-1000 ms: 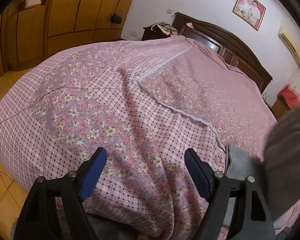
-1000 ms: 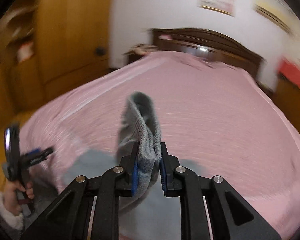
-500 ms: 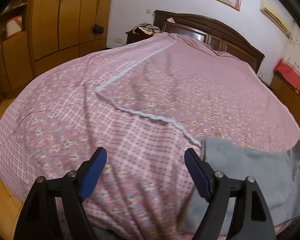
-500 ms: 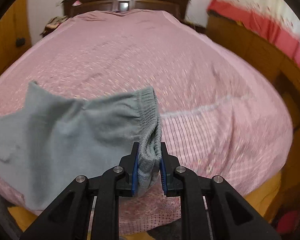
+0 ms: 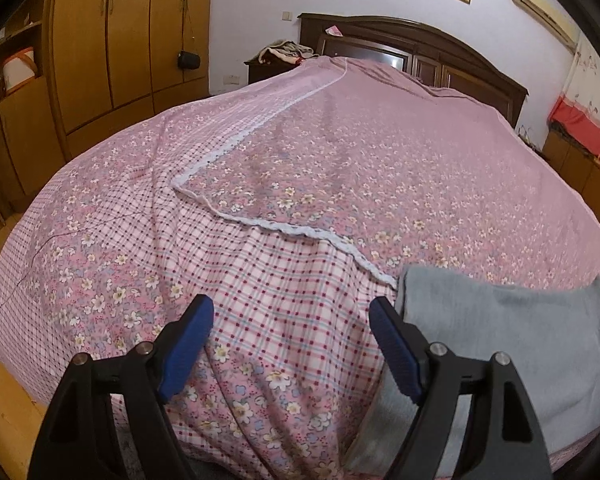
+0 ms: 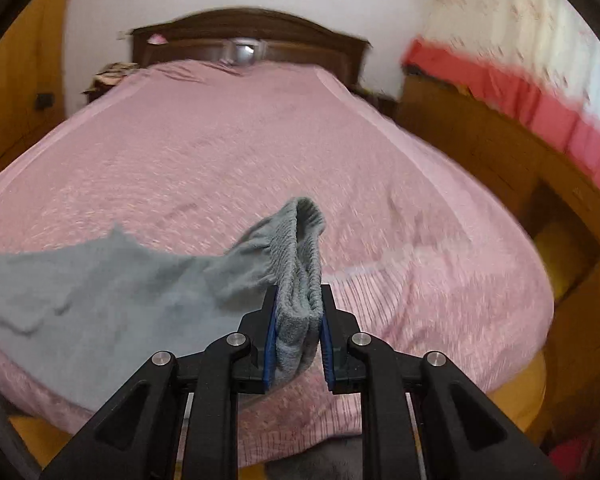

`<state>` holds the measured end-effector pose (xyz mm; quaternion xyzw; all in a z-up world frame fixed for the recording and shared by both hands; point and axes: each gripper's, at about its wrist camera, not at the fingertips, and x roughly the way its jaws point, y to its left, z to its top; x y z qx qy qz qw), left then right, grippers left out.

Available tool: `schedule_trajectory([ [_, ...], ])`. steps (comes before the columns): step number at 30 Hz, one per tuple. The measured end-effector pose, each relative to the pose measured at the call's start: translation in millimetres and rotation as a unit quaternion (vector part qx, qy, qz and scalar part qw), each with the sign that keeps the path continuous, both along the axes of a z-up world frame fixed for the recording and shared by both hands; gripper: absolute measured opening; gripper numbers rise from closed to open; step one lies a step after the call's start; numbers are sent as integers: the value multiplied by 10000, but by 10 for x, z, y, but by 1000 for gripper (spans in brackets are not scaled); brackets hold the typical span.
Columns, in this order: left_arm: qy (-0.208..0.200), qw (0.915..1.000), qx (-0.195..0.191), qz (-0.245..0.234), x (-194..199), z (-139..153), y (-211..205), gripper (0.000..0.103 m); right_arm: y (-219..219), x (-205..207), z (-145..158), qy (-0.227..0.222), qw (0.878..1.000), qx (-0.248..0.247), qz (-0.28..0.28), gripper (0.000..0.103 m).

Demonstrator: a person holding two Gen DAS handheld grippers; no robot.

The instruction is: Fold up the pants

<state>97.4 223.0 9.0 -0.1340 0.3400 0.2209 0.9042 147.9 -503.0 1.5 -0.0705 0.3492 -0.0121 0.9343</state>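
Note:
Grey fleece pants (image 5: 512,340) lie spread over the near edge of the pink flowered bed cover (image 5: 340,168), to the right of my left gripper (image 5: 290,316). That gripper hovers open over the checked part of the cover, nothing between its blue pads. In the right wrist view my right gripper (image 6: 298,336) is shut on the ribbed waistband (image 6: 300,280) of the pants (image 6: 92,292). The waistband stands bunched above the pads, and the rest of the cloth trails away to the left across the bed cover (image 6: 260,152).
A dark wooden headboard (image 5: 420,52) closes the far end of the bed. Wooden wardrobes (image 5: 112,40) line the left wall, with wood floor (image 5: 0,392) below. A low wooden cabinet (image 6: 500,152) with a red cloth on it stands at the bed's right.
My right gripper has swung across to the bed's right side, dragging the waistband with it, and the pants now lie stretched out flat. The left view has shifted right and rolled level.

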Motion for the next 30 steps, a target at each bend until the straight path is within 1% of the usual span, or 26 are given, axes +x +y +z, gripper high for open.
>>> schedule_trajectory([
  [2,3,10000,7,-23,-58,-13,51,83,-116,47,-120,162,9995,214,-165,19],
  [6,6,10000,14,-22,-79,-11,57,83,-274,63,-460,511,9978,144,-388,19],
  [8,31,10000,-26,2,-71,-23,68,83,-347,81,-599,662,9964,224,-484,19],
  [10,33,10000,-43,2,-83,-26,65,83,-438,86,-686,760,9943,420,-618,19],
  [11,22,10000,-43,-2,-71,-20,71,83,-457,60,-680,722,9938,545,-651,19],
  [12,9,10000,-37,-5,-77,-15,72,83,-475,25,-632,577,9941,649,-651,19],
  [13,-2,10000,-31,-7,-81,-10,72,83,-459,-25,-546,361,9955,651,-591,19],
  [15,12,10000,-23,-9,-85,-13,70,83,-396,-103,-404,-108,9981,415,-432,19],
  [16,47,10000,-20,-11,-76,-22,69,83,-366,-98,-404,-154,9987,227,-425,19],
  [17,74,10000,-22,-21,-65,-33,68,83,-368,-48,-461,17,9988,141,-462,19],
  [19,72,10000,-13,-59,-57,-23,44,83,-426,48,-608,411,9971,280,-572,19],
  [20,54,10000,-3,-74,-57,-16,33,83,-435,71,-650,525,9961,325,-632,19],
  [21,33,10000,3,-90,-59,-7,23,83,-417,69,-639,506,9960,295,-677,19],
  [23,11,10000,-15,-89,-61,-3,24,83,-326,48,-499,341,9972,174,-643,19],
  [26,-50,9999,-138,-57,-92,-15,81,83,-42,28,-71,-27,9990,40,-449,19],
  [28,-123,9996,-236,-44,-130,-10,130,83,404,-35,291,-451,9988,-172,-47,19],
  [29,-141,9995,-272,-41,-145,-9,148,83,623,-61,364,-529,9981,-285,167,19],
  [30,-146,9994,-301,-40,-156,-10,161,83,967,-98,455,-602,9958,-457,519,19],
])
